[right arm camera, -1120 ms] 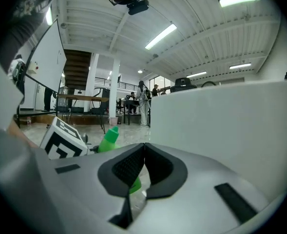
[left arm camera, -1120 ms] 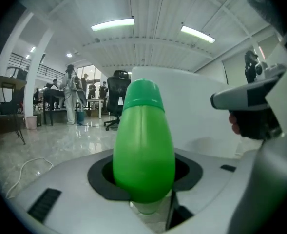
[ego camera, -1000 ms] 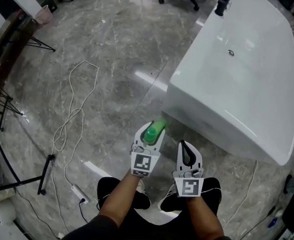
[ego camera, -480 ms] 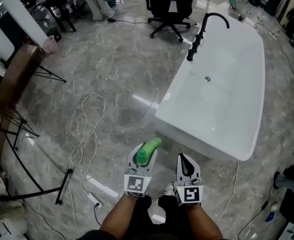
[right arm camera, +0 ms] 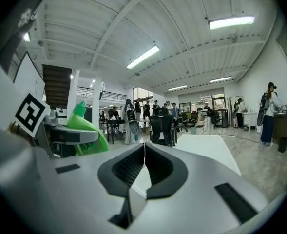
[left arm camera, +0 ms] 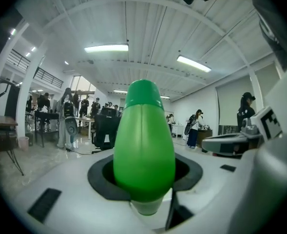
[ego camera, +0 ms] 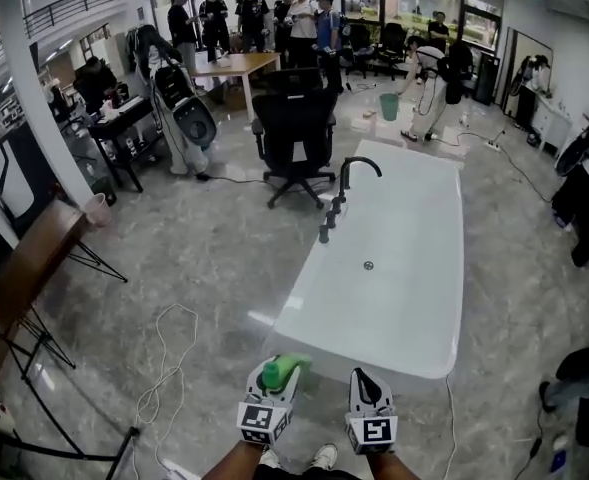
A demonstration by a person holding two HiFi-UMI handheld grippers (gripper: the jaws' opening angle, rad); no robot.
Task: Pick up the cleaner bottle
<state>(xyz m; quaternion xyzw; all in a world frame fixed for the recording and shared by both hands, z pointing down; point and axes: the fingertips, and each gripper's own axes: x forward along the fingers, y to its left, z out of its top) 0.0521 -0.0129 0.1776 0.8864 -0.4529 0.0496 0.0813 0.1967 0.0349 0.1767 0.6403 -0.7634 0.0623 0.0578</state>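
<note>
The green cleaner bottle [ego camera: 282, 369] is clamped between the jaws of my left gripper [ego camera: 277, 381], low in the head view, with its cap pointing forward. In the left gripper view the bottle [left arm camera: 144, 140] fills the middle, wedged in the dark pads and held off the floor. My right gripper [ego camera: 364, 384] hangs beside it on the right, jaws shut together with nothing between them [right arm camera: 144, 165]. From the right gripper view the bottle [right arm camera: 85, 128] shows at the left, in the other gripper.
A white bathtub [ego camera: 394, 288] with a black faucet [ego camera: 339, 194] stands just ahead. A black office chair [ego camera: 296, 128] is beyond it. A white cable [ego camera: 169, 358] loops on the floor at left, by a wooden table [ego camera: 29, 258]. Several people stand at the back.
Both grippers have risen from near the floor, the left carrying the green bottle. The head view has tipped up from the floor to the whole room.
</note>
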